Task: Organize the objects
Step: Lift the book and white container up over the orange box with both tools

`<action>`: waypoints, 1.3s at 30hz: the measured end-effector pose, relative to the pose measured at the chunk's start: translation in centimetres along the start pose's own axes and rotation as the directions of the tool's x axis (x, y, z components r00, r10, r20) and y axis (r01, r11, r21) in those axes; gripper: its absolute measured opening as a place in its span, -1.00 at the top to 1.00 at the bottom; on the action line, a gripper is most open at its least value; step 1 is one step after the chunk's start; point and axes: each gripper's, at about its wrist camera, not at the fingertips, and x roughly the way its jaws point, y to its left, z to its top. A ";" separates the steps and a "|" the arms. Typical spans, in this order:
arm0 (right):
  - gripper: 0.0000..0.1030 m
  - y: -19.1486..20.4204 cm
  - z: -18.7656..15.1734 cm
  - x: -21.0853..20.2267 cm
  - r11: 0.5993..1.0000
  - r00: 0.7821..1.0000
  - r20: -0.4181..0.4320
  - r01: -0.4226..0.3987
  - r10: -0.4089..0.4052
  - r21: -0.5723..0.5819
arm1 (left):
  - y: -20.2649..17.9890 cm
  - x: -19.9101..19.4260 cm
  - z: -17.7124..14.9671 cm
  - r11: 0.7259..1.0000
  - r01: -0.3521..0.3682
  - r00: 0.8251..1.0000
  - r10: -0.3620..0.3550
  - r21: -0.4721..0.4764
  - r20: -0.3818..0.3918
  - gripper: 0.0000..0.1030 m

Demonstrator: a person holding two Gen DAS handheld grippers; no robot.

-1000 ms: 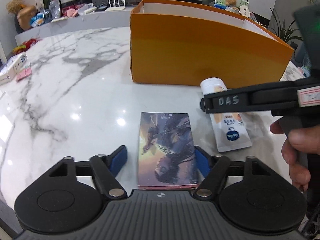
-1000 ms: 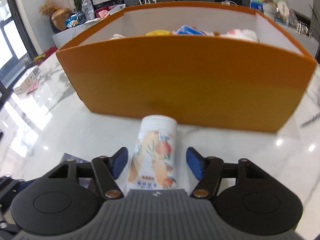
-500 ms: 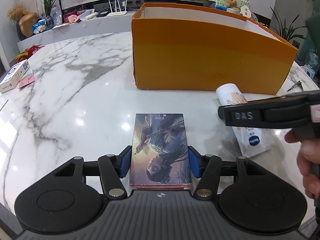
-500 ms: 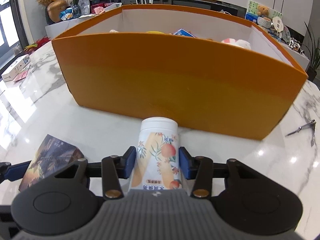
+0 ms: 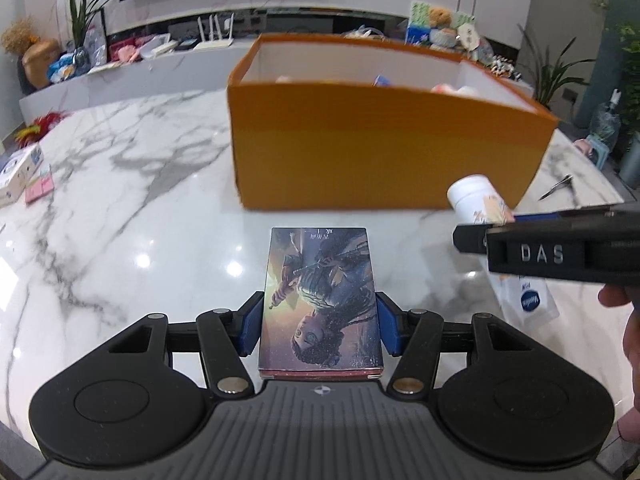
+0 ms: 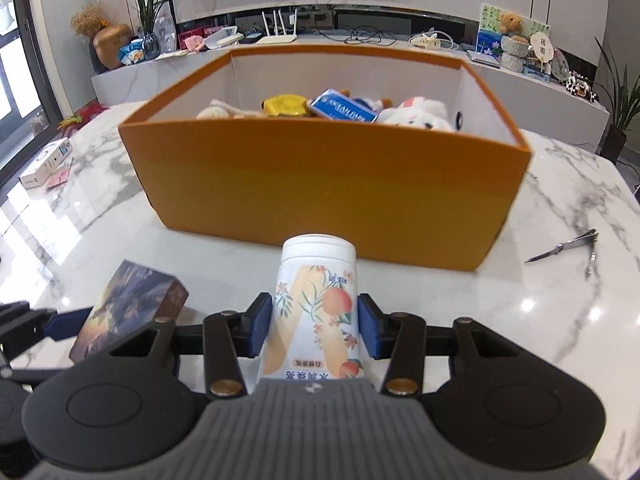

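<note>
My left gripper [image 5: 320, 326] is shut on a thick book with an illustrated cover [image 5: 320, 280], its blue pads pressing both long edges just above the marble table [image 5: 120, 220]. The same book [image 6: 132, 308] shows at the lower left of the right wrist view. My right gripper [image 6: 316, 330] is shut on a white tube with a peach print [image 6: 318, 276], cap pointing forward, lifted off the table. From the left wrist view the tube's cap [image 5: 472, 194] pokes out past the right gripper [image 5: 472, 236]. An open orange box [image 6: 320, 180] stands just ahead of both.
The orange box [image 5: 380, 160] holds plush toys [image 6: 416, 114], a yellow-lidded jar [image 6: 286, 105] and a blue pack [image 6: 344, 107]. A small metal tool [image 6: 568, 246] lies right of the box. A white carton [image 6: 46, 164] sits at the table's left edge. A hand [image 5: 630, 340] grips the right handle.
Both grippers closed, the left on the book and the right on the tube. The right gripper then rose with the tube, so the box's inside now shows.
</note>
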 end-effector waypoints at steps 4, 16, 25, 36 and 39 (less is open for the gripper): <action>0.06 -0.6 0.2 -1.2 1.000 1.000 0.020 -0.001 0.001 0.008 | -0.6 -0.4 0.8 1.000 0.006 1.000 -0.006 0.007 0.009 -0.28; 0.06 -2.1 1.7 -4.6 0.999 0.996 0.090 0.001 -0.005 0.044 | -1.3 -2.2 4.4 0.999 0.034 0.998 -0.034 0.010 0.057 -0.28; 0.06 -2.5 4.9 -5.4 0.999 0.990 0.138 -0.020 0.014 0.040 | -1.8 -3.0 9.8 0.999 0.039 0.991 -0.043 0.034 0.130 -0.28; 0.06 -3.4 11.2 -3.5 1.000 0.984 0.175 -0.004 0.004 0.000 | -1.6 -0.2 15.5 0.999 0.011 0.987 -0.016 0.034 0.162 -0.28; 0.06 -3.8 12.5 -2.1 1.000 0.986 0.166 -0.005 0.005 -0.001 | -1.5 1.1 16.4 1.000 0.002 0.989 -0.006 0.028 0.150 -0.28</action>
